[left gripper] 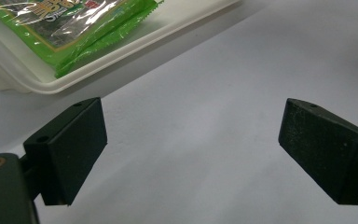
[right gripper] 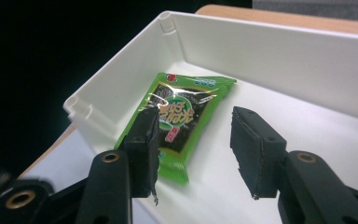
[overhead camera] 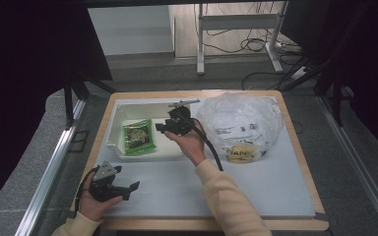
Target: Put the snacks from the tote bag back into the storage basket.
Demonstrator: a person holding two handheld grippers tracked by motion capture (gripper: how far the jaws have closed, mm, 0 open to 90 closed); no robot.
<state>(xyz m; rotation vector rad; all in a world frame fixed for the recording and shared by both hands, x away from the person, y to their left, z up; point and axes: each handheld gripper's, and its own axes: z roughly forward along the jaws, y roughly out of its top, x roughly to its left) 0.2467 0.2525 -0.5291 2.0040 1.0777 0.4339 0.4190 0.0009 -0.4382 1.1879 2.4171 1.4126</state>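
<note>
A green snack packet [overhead camera: 139,136] lies flat in a white tray [overhead camera: 115,143] at the back left of the mat. My right gripper [overhead camera: 163,128] hovers over the tray's right part, its jaws pointing left at the packet. In the right gripper view its jaws [right gripper: 193,135] stand open and hold nothing, with the packet [right gripper: 182,116] lying on the tray floor beyond them. My left gripper [overhead camera: 125,178] rests low at the front left of the mat, open wide and empty. In the left gripper view [left gripper: 191,130] it faces bare mat, with the tray rim [left gripper: 74,77] and packet [left gripper: 74,28] ahead.
A crumpled clear plastic bag [overhead camera: 241,123] lies at the back right with a yellow packet [overhead camera: 241,153] inside. The white mat [overhead camera: 266,187] covers a wooden-edged table. The tray's tall walls [right gripper: 270,42] rise around the packet. A cable trails from the right gripper along the forearm.
</note>
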